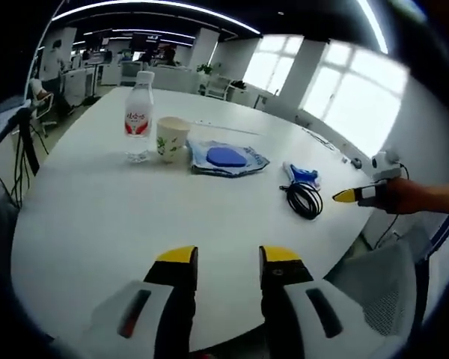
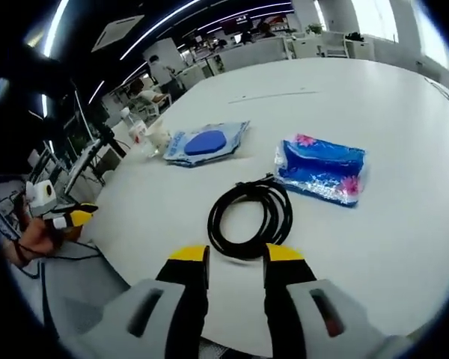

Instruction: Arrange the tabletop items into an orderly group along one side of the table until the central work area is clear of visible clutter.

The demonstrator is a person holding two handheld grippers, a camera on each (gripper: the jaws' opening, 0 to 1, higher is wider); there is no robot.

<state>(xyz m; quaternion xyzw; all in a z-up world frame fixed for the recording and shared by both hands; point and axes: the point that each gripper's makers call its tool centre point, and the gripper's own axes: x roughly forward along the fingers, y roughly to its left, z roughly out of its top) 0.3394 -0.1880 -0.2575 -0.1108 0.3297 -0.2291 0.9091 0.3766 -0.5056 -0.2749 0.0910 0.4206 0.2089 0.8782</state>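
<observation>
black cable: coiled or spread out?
Coiled: the black cable lies in a round loop on the table, beside the blue packet.

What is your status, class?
Both tools open, empty. Right tool over coiled black cable. Blue tissue pack beside it. Nothing blocking.

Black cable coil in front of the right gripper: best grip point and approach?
Take the near arc of the black cable coil, probably from above with jaws straddling the bundled strands. It lies flat on the table, directly ahead of the open right gripper, apart from the blue packet.
</observation>
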